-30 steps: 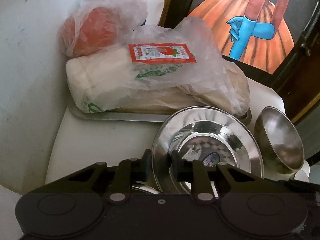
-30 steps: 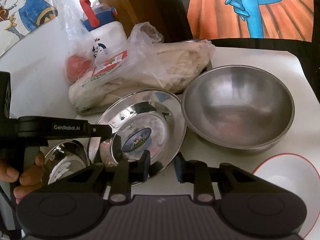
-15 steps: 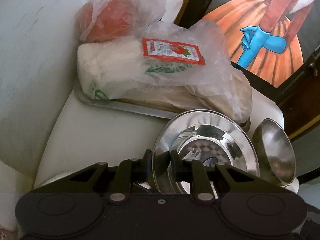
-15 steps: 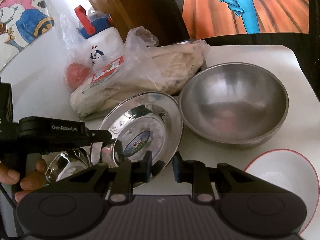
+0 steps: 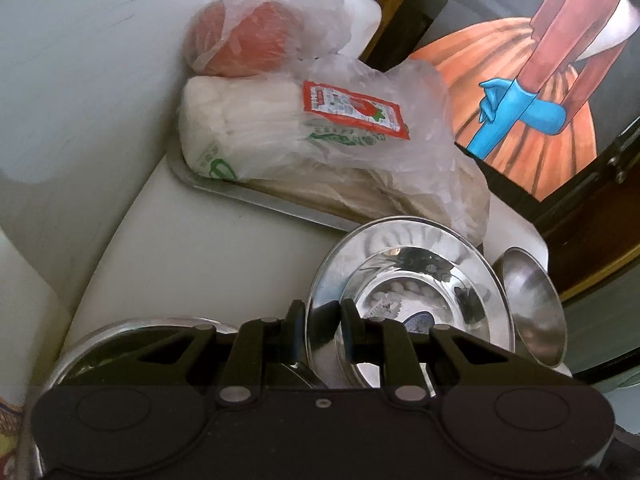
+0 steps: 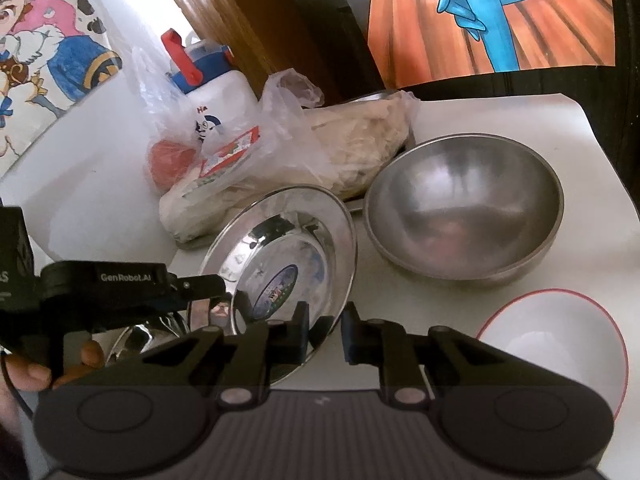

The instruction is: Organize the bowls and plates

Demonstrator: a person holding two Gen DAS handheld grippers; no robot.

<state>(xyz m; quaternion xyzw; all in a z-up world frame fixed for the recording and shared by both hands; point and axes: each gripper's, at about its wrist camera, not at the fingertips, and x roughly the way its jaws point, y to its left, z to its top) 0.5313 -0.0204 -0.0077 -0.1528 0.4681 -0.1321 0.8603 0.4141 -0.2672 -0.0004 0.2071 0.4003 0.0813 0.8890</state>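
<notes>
Steel plate (image 6: 280,248) sits tilted at the near middle of your white tabletop (image 6: 500,112), its left edge raised, a round sticker at its centre. Your left gripper (image 5: 323,316) is clamped on that raised rim. Your right gripper (image 6: 325,326) straddles the plate's near rim and its jaws are closing; whether the pads press the metal yet you cannot tell. Your left hand (image 6: 60,364) shows at the near left, wrapped on the gripper handle.

Just right of the plate stands a large steel bowl (image 6: 466,208), upright and near its rim. A white bowl with a red rim (image 6: 556,344) lies at the near right. Another steel dish (image 6: 132,340) sits beneath the plate's lifted side.

Behind the plate a metal tray (image 5: 224,188) carries a clear plastic bag (image 5: 320,140) of pale food; a bagged red thing (image 5: 248,40) rests at its far left. A white bottle with a blue and red cap (image 6: 212,88) stands farther back. Cartoon pictures (image 6: 492,20) hang beyond, beside a wooden frame (image 6: 224,12).
</notes>
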